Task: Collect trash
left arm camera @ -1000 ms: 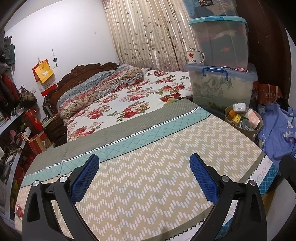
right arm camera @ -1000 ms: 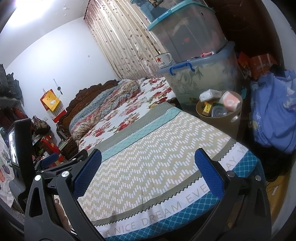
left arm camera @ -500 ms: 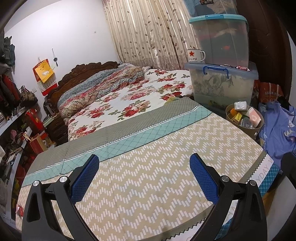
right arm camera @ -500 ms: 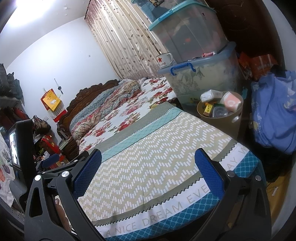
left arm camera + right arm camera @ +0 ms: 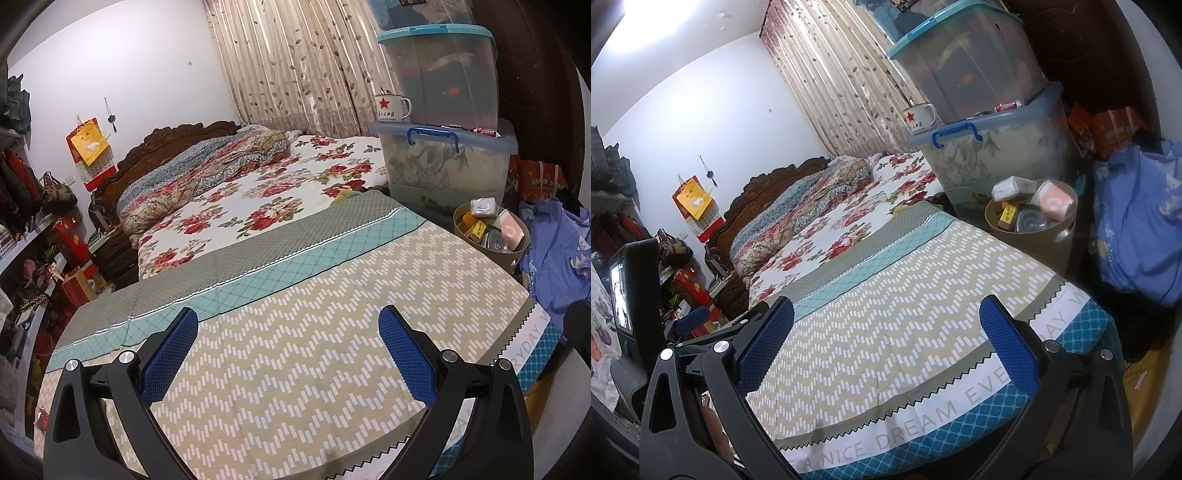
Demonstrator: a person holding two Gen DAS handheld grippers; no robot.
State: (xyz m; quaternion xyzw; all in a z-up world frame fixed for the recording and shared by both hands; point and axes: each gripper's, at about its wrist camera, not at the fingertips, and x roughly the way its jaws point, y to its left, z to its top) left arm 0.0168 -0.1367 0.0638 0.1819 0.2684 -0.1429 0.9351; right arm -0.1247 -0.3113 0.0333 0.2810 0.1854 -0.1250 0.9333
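Both the left gripper [image 5: 288,354] and right gripper [image 5: 886,339] gape empty; the trash-filled bin [image 5: 1067,236] sits far ahead-right.

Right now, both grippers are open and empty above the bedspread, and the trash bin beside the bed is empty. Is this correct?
Not quite. The trash bin is not empty: the right wrist view shows boxes and packaging in it. The left gripper and right gripper are indeed open and empty above the bedspread.

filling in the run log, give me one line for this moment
left gripper: open, empty | right gripper: open, empty | both over patterned bedspread | trash bin: full, beside bed
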